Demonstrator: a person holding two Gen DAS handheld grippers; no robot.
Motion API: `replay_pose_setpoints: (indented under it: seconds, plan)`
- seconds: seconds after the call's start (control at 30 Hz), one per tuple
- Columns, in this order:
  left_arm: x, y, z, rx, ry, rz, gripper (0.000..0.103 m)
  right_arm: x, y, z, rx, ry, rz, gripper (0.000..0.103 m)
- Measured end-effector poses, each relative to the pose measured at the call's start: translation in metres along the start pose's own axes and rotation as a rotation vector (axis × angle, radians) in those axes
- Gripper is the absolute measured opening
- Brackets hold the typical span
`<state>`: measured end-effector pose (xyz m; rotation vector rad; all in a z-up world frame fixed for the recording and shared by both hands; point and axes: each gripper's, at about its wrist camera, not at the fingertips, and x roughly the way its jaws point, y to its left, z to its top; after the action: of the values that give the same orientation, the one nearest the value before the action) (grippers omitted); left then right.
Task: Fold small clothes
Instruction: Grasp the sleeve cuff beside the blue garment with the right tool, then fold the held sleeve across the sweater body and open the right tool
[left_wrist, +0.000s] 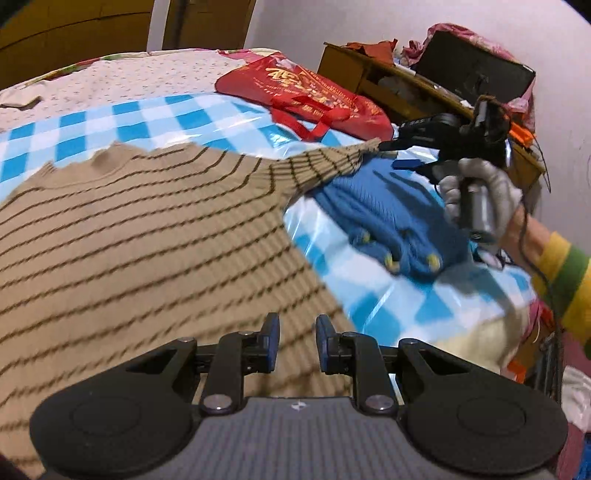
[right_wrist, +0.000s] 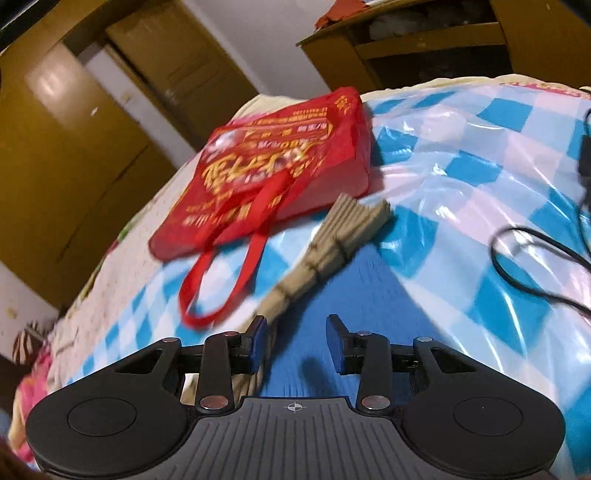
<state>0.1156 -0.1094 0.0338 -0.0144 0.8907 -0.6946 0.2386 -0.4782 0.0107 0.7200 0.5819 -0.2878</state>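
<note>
Left gripper (left_wrist: 297, 341): black claw with blue pads, jaws narrowly parted, nothing between them; it hovers over the sweater's lower body, tilted downward.
Right gripper (right_wrist: 295, 341): same build, jaws a little apart and holding nothing, poised above blue knit with the tan sleeve just beside its left pad; in the left wrist view it sits at 2 o'clock, carried by a gloved hand (left_wrist: 480, 195).
Striped sweater (left_wrist: 147, 229): tan ribbed knit with thin dark stripes, spread flat on the bed from 9 o'clock to centre; one sleeve stretches toward 2 o'clock, its cuff lying over the blue garment.
Blue garment (left_wrist: 391, 221): soft knit, bunched, with small yellow buttons, at 3 o'clock of the sweater.
Cover (left_wrist: 177, 114): glossy plastic sheet, blue-and-white checks, wrinkled, under both clothes.
Red bag (right_wrist: 280, 162): flat fabric tote, gold print, looped handles, at 12 o'clock beyond the sleeve.
Sleeve of person (left_wrist: 565, 280): yellow and green stripes, at 4 o'clock.
</note>
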Motion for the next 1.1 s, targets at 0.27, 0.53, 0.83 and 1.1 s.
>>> replay_pose_setpoints:
  seconds: [0.27,0.53,0.83,1.1]
  plan:
    - [0.029,-0.003,0.016,-0.020,0.016,0.002,0.032,0.047,-0.011,0.023,0.085,0.007,0.014,0.036]
    - [0.040,-0.005,0.017,-0.028,0.048,0.010,0.033,0.052,-0.004,0.033,0.024,-0.020,0.017,0.042]
    - [0.040,-0.005,0.017,-0.011,0.038,0.044,0.033,0.057,-0.003,0.035,0.045,-0.033,0.011,0.010]
    - [0.017,0.033,-0.002,-0.107,-0.004,0.073,0.034,0.007,0.101,0.014,-0.183,-0.079,0.226,0.010]
